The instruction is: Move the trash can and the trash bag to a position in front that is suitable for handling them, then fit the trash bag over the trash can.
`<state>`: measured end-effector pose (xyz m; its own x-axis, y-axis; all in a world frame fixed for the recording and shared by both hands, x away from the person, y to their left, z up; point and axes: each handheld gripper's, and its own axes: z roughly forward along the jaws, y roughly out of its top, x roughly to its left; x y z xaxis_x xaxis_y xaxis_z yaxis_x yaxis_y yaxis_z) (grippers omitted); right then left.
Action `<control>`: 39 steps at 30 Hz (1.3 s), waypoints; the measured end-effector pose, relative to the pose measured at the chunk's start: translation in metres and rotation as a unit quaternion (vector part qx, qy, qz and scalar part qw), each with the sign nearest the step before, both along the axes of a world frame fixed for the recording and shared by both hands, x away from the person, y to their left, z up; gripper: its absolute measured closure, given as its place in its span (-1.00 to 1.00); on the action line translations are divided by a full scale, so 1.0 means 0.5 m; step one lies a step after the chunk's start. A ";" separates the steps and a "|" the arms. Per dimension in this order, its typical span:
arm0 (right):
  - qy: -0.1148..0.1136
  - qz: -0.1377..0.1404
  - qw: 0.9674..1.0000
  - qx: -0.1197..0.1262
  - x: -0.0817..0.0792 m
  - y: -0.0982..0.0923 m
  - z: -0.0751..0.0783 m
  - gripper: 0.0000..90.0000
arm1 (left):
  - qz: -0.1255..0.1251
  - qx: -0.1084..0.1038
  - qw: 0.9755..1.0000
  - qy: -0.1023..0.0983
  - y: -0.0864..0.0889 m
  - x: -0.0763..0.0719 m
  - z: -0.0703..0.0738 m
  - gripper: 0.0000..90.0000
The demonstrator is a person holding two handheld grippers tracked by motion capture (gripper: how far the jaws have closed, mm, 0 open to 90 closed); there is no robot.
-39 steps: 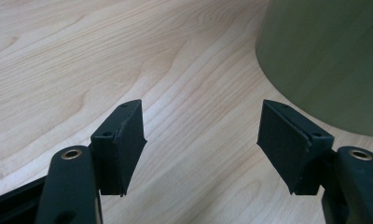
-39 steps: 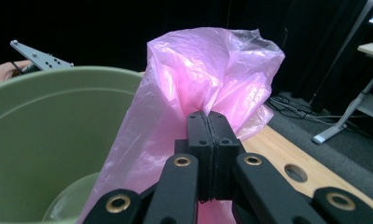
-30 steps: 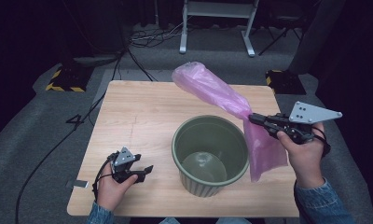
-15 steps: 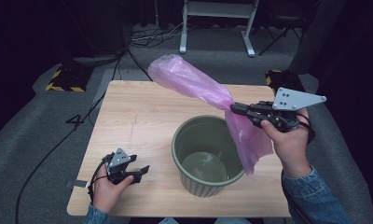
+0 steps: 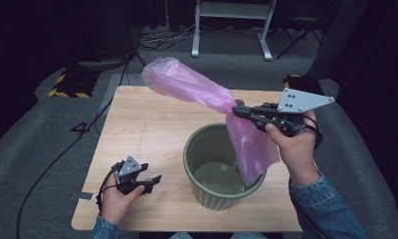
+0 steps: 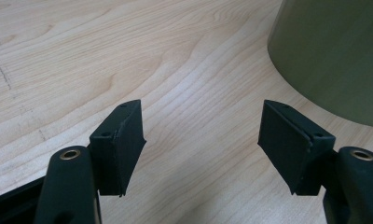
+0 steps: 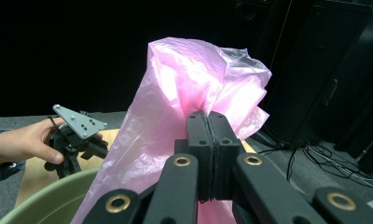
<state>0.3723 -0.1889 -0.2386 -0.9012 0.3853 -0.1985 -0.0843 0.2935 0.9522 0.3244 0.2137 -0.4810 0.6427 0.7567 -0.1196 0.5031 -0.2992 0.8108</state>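
While held: pink plastic bag (image 5: 197,89), thin, limp, slippery, billows beyond the pinch.
Right gripper (image 5: 237,110): fingers clamped on bunched film, above green bin (image 5: 207,191).
Left gripper (image 5: 154,180): fingers wide, empty, on bench (image 5: 152,124).
Grip advice: bag's rim.

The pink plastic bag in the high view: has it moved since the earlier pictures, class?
Yes. The pink plastic bag, clamped in the right hand-held gripper, has swung left, from beside the green ribbed plastic bucket to over its rim.
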 end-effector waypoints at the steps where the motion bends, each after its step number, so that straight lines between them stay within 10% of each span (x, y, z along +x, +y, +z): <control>1: -0.001 0.001 1.000 0.001 0.000 0.002 -0.001 1.00 | 0.000 0.000 1.000 -0.001 0.000 0.000 0.001 -0.31; 23: 0.042 0.039 0.998 0.014 0.012 0.056 -0.098 0.99 | -0.014 -0.002 1.000 -0.003 -0.018 0.024 0.003 -0.31; 39: 0.058 0.036 0.996 -0.052 -0.018 0.050 -0.122 0.98 | -0.007 -0.008 1.000 -0.019 -0.018 0.039 0.025 -0.33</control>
<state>0.3634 -0.1638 -0.2997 -0.9453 0.3008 -0.1266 0.0000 0.3878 0.9217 0.3440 0.2048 -0.4683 0.6574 0.7460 -0.1063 0.4677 -0.2933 0.8338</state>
